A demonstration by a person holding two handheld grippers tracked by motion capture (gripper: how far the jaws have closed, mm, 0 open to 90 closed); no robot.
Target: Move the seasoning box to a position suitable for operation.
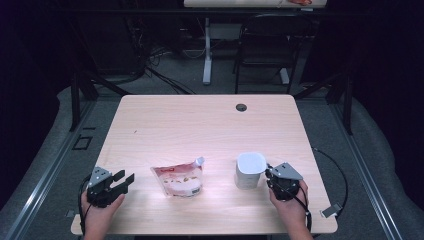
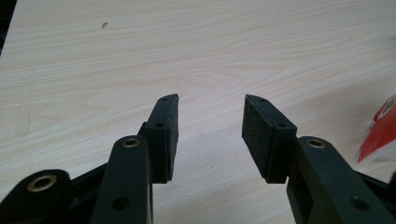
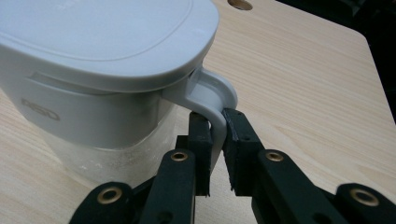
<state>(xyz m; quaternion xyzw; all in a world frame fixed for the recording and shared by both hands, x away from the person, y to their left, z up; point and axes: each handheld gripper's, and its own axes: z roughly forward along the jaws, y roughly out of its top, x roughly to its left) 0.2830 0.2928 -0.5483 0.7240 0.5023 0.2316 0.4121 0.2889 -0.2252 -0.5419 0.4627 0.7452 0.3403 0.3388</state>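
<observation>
A white lidded container [image 1: 250, 170] with a frosted lower body stands on the table's front right. Its side handle [image 3: 212, 95] sits between the pads of my right gripper [image 3: 217, 140], which is shut on it; from above, that gripper [image 1: 268, 172] is just right of the container. A red-and-white spouted pouch [image 1: 179, 179] lies flat at the front middle. My left gripper [image 1: 125, 181] rests at the front left, pointing toward the pouch and a short way from it. Its jaws stand open over bare wood [image 2: 210, 135], and the pouch's red edge [image 2: 380, 130] shows at the far right.
The light wooden table [image 1: 200, 125] has a round cable hole [image 1: 241, 107] near its far edge. A black chair [image 1: 265, 45] and a desk leg stand beyond it. A cable [image 1: 340, 175] loops off the table's right edge.
</observation>
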